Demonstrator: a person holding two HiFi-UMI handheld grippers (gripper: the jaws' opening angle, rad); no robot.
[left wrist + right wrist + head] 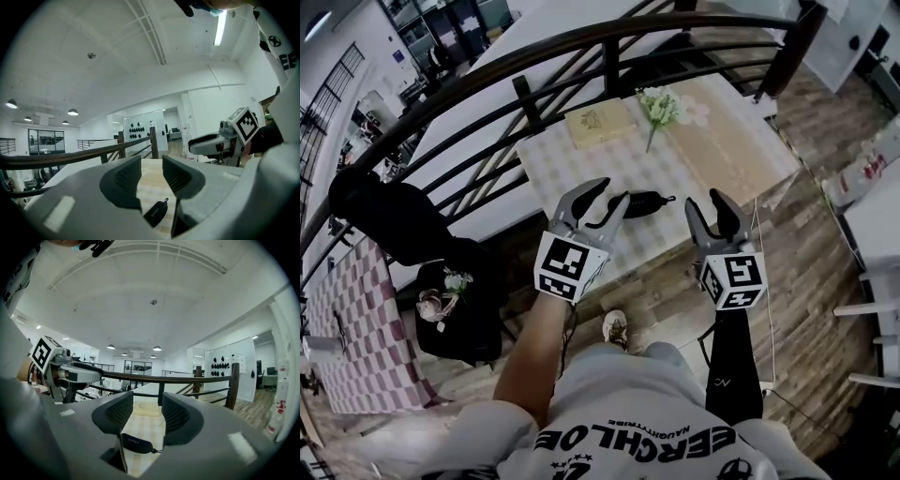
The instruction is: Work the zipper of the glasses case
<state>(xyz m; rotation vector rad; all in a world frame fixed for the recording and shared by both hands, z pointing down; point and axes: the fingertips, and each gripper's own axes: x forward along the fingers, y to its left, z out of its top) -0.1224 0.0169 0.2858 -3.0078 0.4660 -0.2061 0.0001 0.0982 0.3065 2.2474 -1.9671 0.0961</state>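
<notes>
Head view sets the table point(741, 155) before me; my left gripper point(609, 192) and right gripper point(708, 199) hover at its near edge, jaws spread, gripping nothing; the black glasses case point(645, 202) lies on it between them, untouched.

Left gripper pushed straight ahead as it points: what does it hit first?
Likely the glasses case, lying low between the open jaws of the left gripper; depth unclear, it may pass over onto the table.
</notes>
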